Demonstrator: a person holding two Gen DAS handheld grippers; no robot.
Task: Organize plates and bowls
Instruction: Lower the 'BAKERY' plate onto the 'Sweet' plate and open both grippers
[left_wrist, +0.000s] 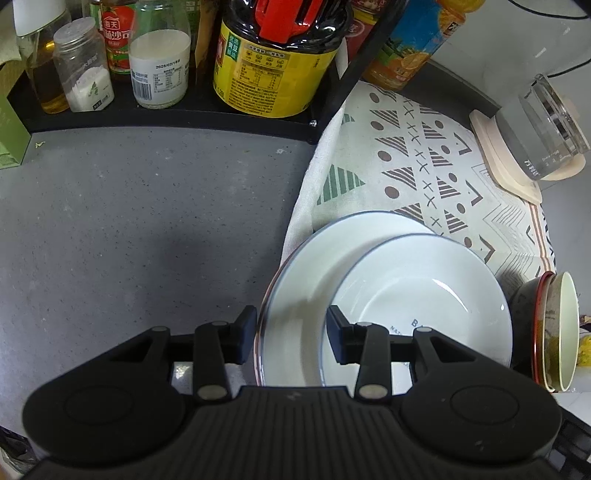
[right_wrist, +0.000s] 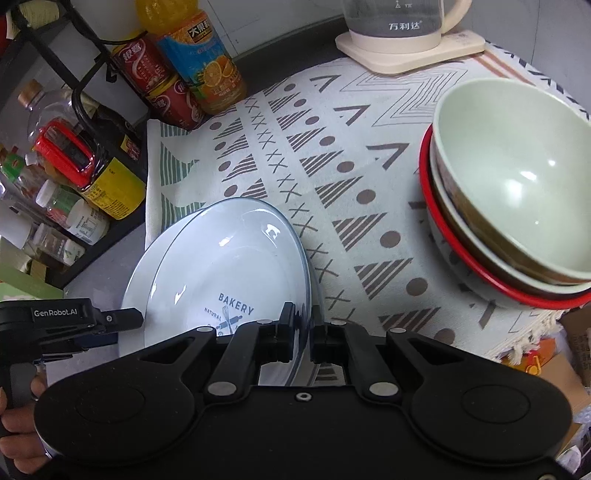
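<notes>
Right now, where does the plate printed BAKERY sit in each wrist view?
Left wrist: BAKERY plate lower right, lying on a larger plate, beside the left gripper.
Right wrist: lower centre-left, rim pinched in the right gripper.
Shared landmark: patterned cloth.

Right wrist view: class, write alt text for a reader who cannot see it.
The right gripper pinches the rim of a white plate printed BAKERY, which lies on another plate. Stacked bowls sit to the right on a patterned cloth.
</notes>
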